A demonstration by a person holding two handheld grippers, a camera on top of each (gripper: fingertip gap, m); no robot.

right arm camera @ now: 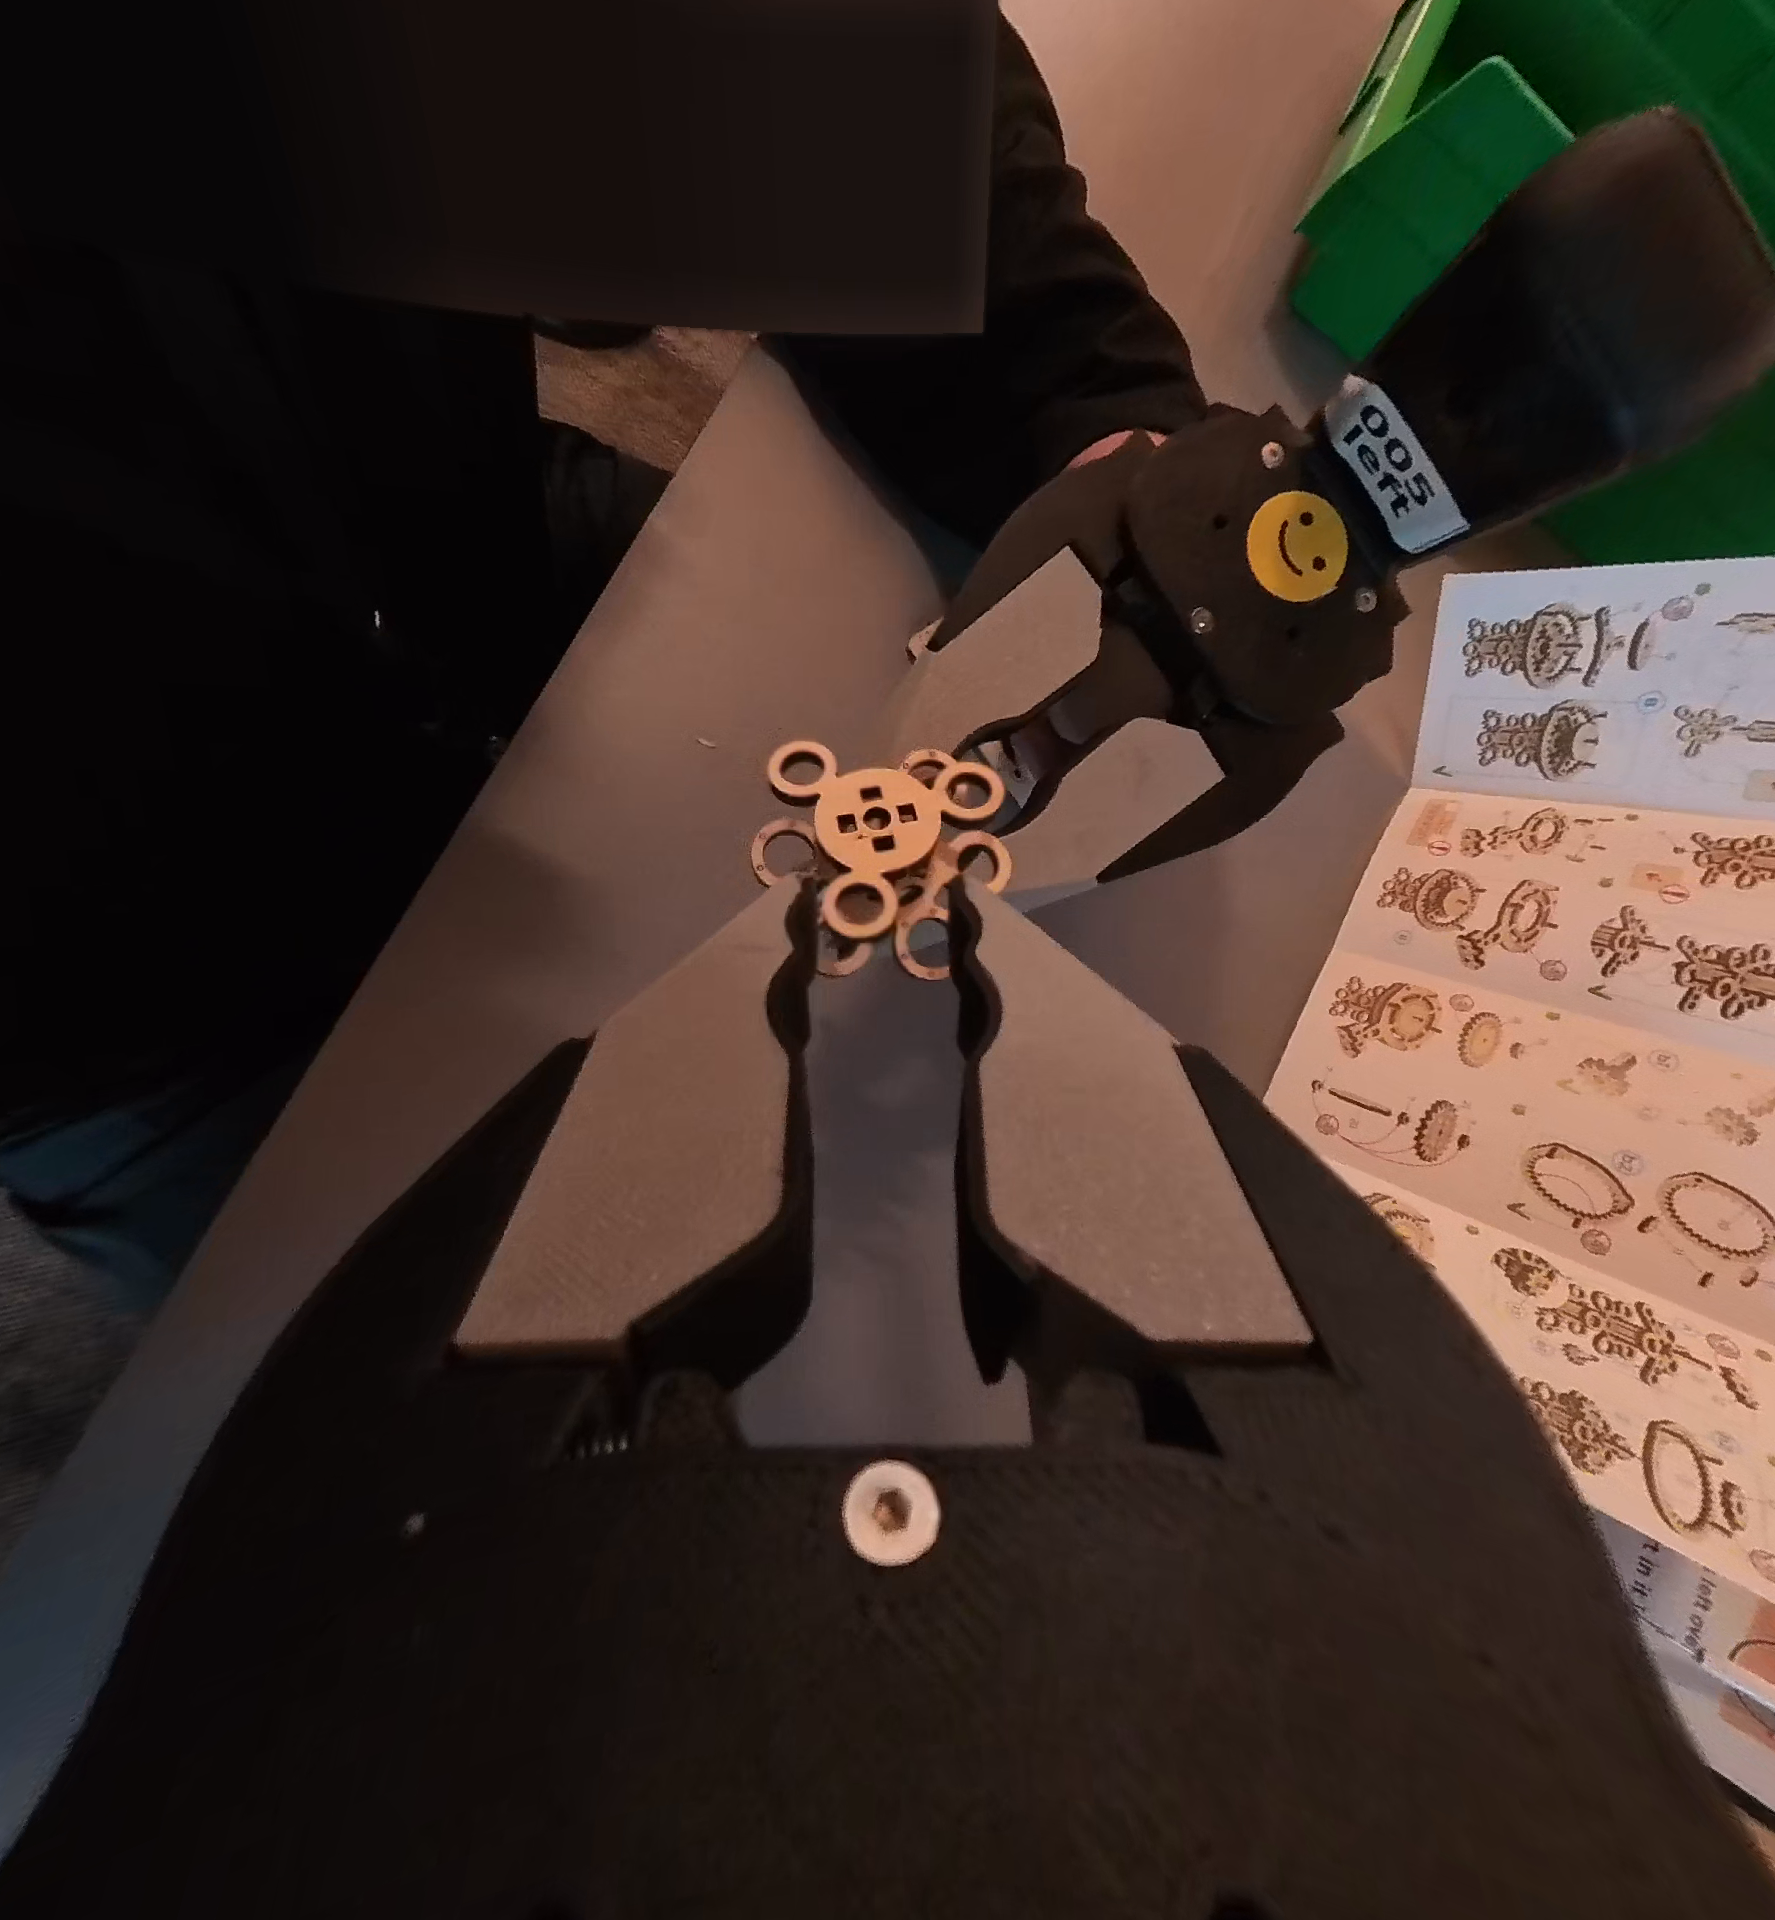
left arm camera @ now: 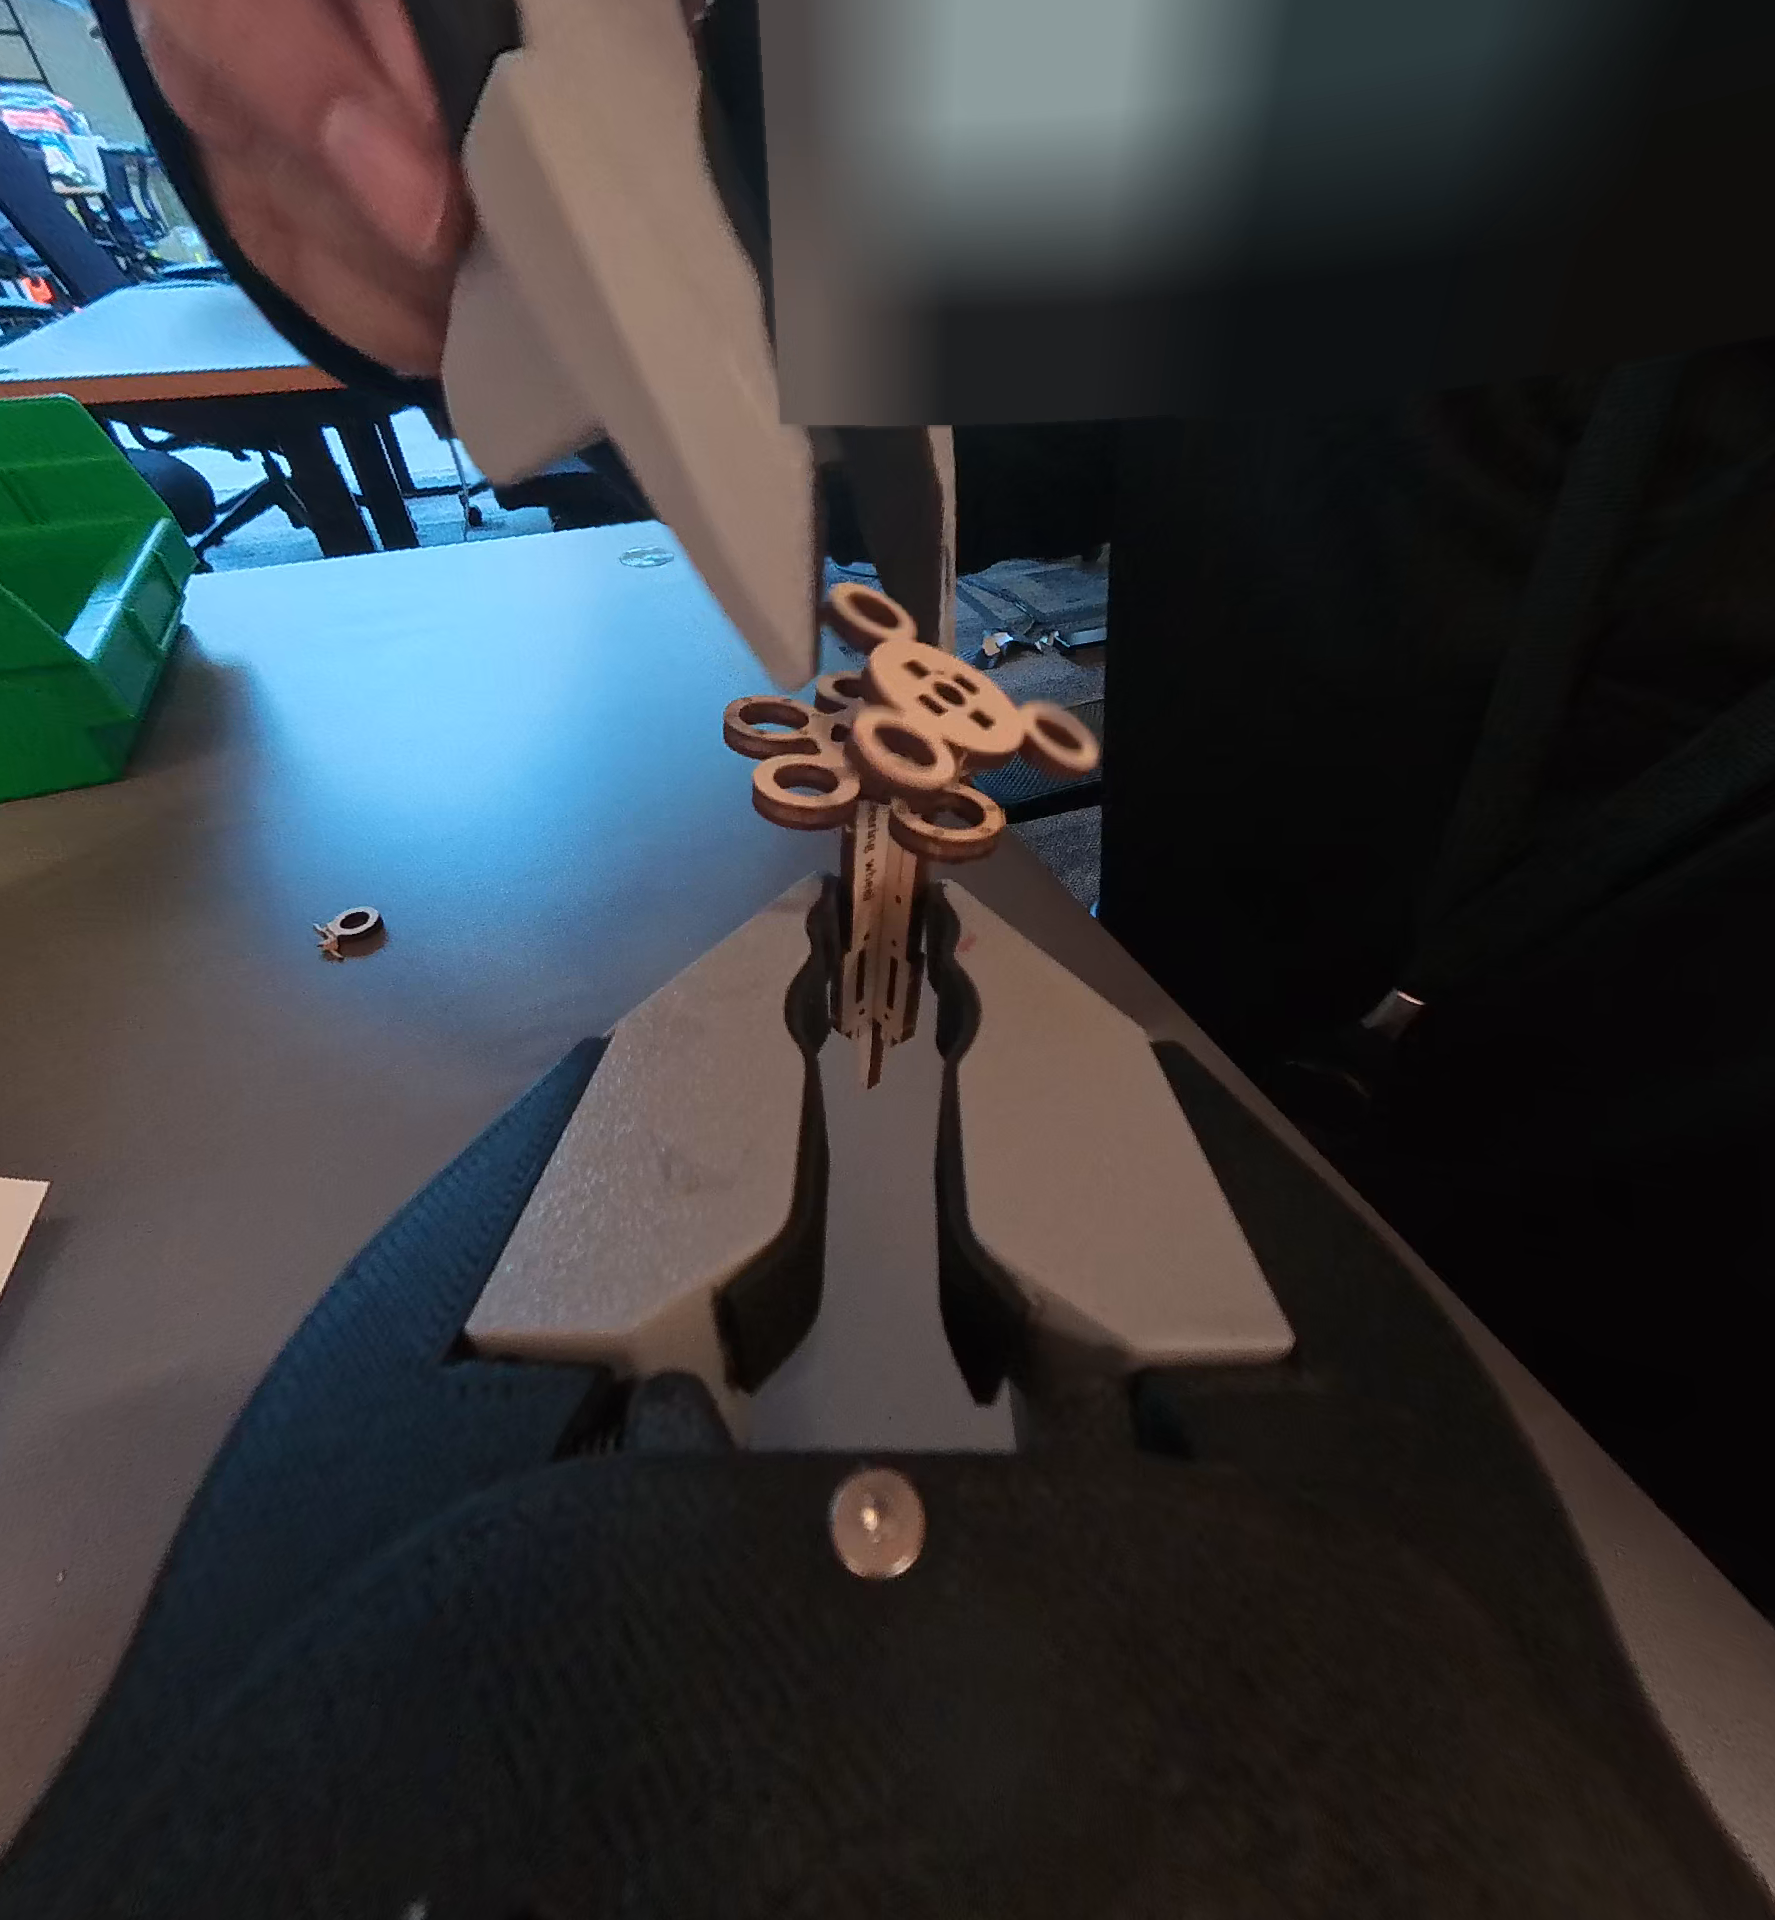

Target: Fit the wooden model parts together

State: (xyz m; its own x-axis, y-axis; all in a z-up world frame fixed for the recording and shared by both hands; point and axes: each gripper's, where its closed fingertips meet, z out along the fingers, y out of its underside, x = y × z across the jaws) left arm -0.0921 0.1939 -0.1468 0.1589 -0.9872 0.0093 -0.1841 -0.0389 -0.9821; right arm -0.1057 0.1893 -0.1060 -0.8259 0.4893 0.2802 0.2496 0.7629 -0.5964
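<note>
Now the left gripper (left arm camera: 878, 935) is clamped on the wooden model's stem (left arm camera: 878, 940), its long axis running toward twelve o'clock, ringed head (left arm camera: 909, 732) just past the tips. At its eleven o'clock, the right gripper (right arm camera: 878, 914) pinches that ringed head, so both touch the same piece.

Beside the yellow smiley sticker (right arm camera: 1297, 544), the left tool (right arm camera: 1018, 774) wears a printed white label (right arm camera: 1394, 477). The wooden model's shaft (left arm camera: 875, 868) carries small print; the instruction sheet (right arm camera: 1589, 1039) shows numbered diagrams.
</note>
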